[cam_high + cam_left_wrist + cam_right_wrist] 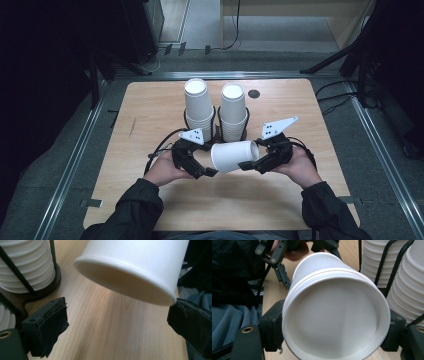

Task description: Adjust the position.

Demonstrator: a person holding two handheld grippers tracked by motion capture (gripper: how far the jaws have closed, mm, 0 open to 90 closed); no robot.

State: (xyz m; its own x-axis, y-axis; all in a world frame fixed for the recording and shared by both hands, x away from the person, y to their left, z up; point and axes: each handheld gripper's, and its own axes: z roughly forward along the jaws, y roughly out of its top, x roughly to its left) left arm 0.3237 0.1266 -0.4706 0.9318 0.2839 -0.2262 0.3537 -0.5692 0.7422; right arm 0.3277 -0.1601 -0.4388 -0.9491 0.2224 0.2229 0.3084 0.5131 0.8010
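Dim grey flooring and dark stands are surrounding the pale wooden table (150,110), and we are taking the single paper cup (234,156) as our landmark. It is lying on its side in the air above the table, just in front of two stacks of cups (199,107) standing in black wire holders (216,131). Our right gripper (256,163) is closing its jaws on the cup's base end, one jaw on each side, which is keeping it horizontal and steady. Our left gripper (117,322) is waiting at the cup's open rim with its jaws spread wide and nothing between them, apart from the rim in its own view. We judge that the cup is being held sideways so the free jaws can take the mouth end, perhaps for a handover or to pull nested cups apart, though we cannot tell which.
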